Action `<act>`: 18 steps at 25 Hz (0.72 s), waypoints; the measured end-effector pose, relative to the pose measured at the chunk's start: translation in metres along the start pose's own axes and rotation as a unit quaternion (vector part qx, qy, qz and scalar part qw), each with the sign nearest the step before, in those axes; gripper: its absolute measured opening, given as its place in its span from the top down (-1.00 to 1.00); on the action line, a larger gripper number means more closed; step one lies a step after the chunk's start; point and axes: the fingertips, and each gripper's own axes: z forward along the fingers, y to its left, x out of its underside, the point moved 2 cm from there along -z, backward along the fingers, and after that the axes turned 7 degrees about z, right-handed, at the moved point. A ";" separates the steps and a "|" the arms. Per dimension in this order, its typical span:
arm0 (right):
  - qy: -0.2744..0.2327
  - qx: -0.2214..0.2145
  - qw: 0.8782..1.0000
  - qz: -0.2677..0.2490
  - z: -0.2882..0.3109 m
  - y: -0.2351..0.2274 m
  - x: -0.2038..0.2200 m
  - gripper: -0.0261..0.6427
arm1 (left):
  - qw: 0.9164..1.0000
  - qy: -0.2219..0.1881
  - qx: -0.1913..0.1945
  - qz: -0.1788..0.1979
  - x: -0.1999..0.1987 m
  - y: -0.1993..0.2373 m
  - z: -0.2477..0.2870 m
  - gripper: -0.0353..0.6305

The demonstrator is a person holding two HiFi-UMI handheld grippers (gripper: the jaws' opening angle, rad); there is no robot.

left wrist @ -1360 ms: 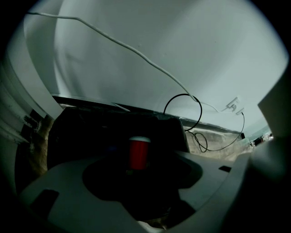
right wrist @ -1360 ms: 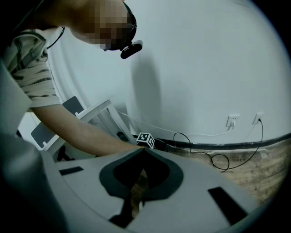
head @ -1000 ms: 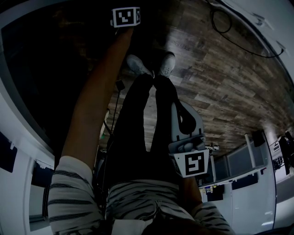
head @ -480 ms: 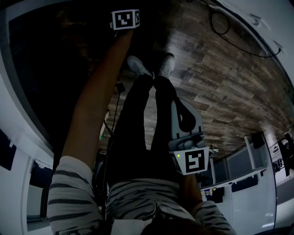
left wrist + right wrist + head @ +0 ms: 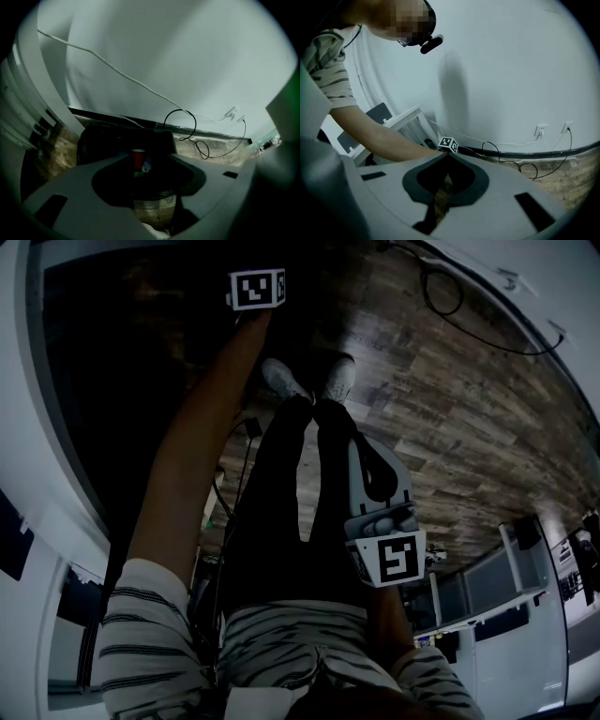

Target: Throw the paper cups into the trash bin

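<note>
A red paper cup (image 5: 138,159) shows small and upright beyond my left gripper (image 5: 144,165), against the black trash bin (image 5: 103,140) by the wall. The left jaws stand apart and are closing, and the pads do not touch the cup. In the head view only that gripper's marker cube (image 5: 256,289) shows, at the end of the outstretched left arm over a dark area. My right gripper (image 5: 364,451) hangs by the person's right hip. Its jaws (image 5: 447,155) meet at the tips with nothing between them.
Wood-plank floor (image 5: 450,418) runs under the person's feet (image 5: 309,381). A black cable (image 5: 187,129) loops along the white wall's base, and wall sockets (image 5: 541,129) sit low on it. White furniture (image 5: 401,119) stands behind the left arm.
The head view has shifted slightly. The left marker cube stays at the top, and the right gripper has sunk a little lower in the picture.
</note>
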 end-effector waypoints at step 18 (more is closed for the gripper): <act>-0.012 -0.003 1.000 -0.028 -0.037 0.010 -0.025 0.89 | 0.999 -0.026 0.003 -0.022 -0.010 -0.018 -0.075 0.31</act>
